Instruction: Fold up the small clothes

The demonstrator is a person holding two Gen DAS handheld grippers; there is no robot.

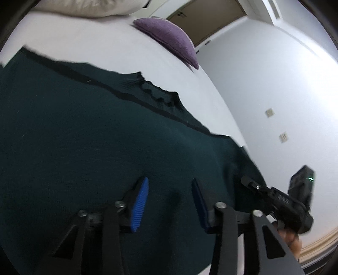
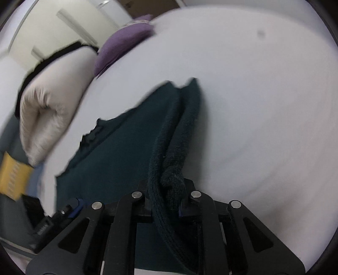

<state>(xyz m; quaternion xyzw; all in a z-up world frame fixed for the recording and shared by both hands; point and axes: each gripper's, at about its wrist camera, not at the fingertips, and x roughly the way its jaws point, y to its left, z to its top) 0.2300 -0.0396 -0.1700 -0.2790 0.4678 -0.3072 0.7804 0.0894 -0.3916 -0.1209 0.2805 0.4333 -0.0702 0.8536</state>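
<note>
A dark green knitted garment lies spread on a white bed. My left gripper hovers just over its near part, jaws open, blue pads showing, nothing between them. My right gripper shows at the garment's right edge in the left wrist view. In the right wrist view the right gripper is shut on a bunched edge of the green garment, and a thick fold of cloth runs up from between the fingers.
A purple cushion and a cream pillow lie at the head of the bed; both show in the right wrist view, the cushion and the pillow. A white wall stands beside the bed. A yellow object is low at the left.
</note>
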